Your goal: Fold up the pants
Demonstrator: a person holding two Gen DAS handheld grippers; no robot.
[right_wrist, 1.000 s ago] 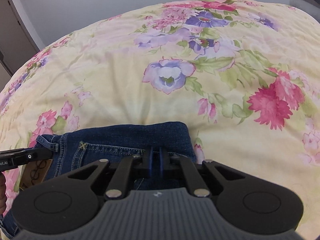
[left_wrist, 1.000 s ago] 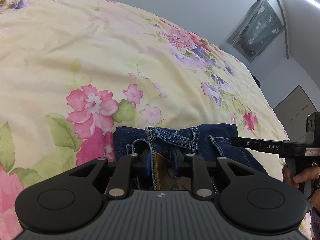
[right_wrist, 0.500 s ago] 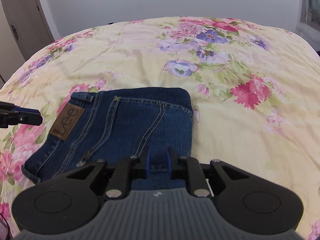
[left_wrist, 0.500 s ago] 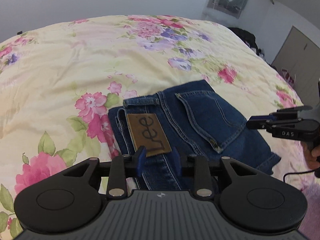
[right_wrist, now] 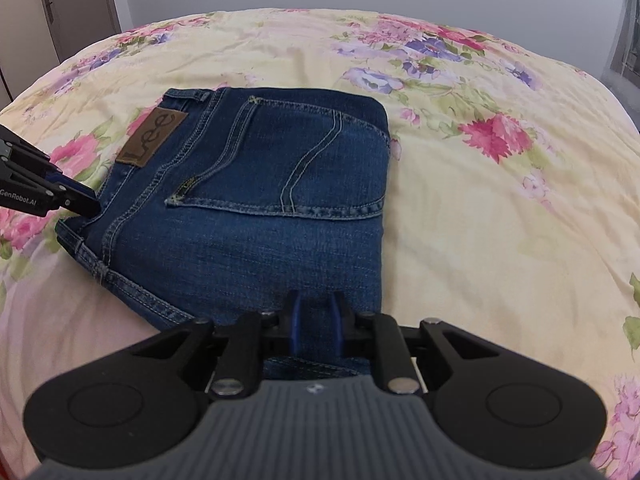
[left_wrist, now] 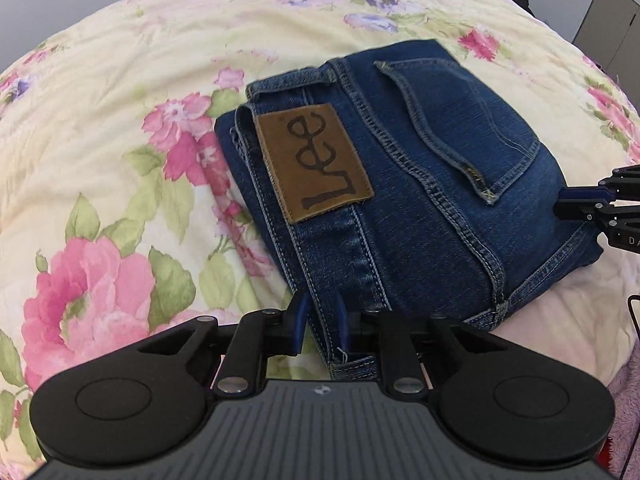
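Dark blue jeans [left_wrist: 420,184] lie folded into a compact stack on the floral bedspread [left_wrist: 120,100], brown Lee patch [left_wrist: 314,162] and a back pocket facing up. My left gripper [left_wrist: 322,326] hovers over the near waistband corner, its jaws slightly apart, nothing clamped. In the right wrist view the folded jeans [right_wrist: 256,200] lie ahead and my right gripper [right_wrist: 314,320] is just above their near edge, jaws slightly apart and empty. Each gripper shows in the other's view, the right one [left_wrist: 576,204] at the stack's right side and the left one [right_wrist: 76,200] at the left corner.
The yellow flowered bedspread [right_wrist: 480,180] spreads widely beyond and beside the jeans. A grey wall and a door [right_wrist: 76,4] stand past the bed. A cabinet [left_wrist: 612,12] is at the far right.
Both grippers let go of the jeans and pulled back and up. The folded stack now lies whole in view on the bed.
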